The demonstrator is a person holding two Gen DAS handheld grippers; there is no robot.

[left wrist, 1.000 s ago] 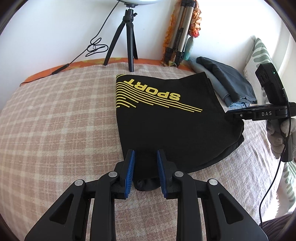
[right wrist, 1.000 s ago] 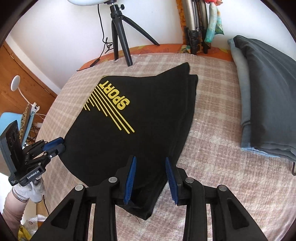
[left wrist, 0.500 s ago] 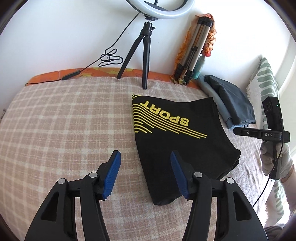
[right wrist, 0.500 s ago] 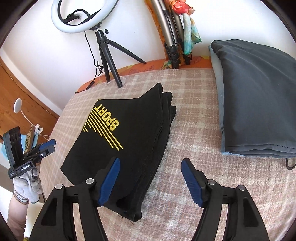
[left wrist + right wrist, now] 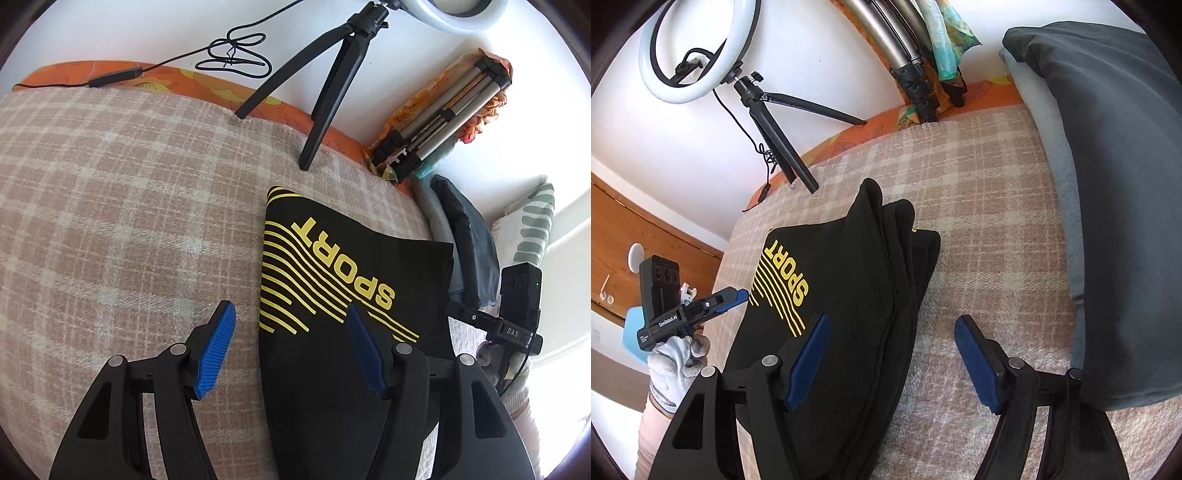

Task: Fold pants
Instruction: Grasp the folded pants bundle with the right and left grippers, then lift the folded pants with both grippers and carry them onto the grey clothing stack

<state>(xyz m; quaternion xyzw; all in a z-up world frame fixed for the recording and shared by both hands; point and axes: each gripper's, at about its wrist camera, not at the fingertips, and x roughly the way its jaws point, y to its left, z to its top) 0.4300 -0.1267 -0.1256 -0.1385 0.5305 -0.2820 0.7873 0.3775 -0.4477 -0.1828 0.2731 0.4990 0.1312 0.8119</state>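
The folded black SPORT pants (image 5: pixel 332 295) lie on the plaid bed blanket (image 5: pixel 110 221), long axis running near to far, between both hand-held grippers: the left (image 5: pixel 291 350), jaws opening, straddles their left edge, the right (image 5: pixel 890 362), spread, their right edge, neither pinching cloth.

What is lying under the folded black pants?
The black pants lie on a checked blanket, which shows all around them. What is directly beneath the folded layers is covered.

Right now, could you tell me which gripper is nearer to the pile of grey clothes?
Right. The right gripper straddles the black pants' edge, the grey clothes just beside its outer finger. The left gripper, jaws opening, straddles the pants' opposite edge.
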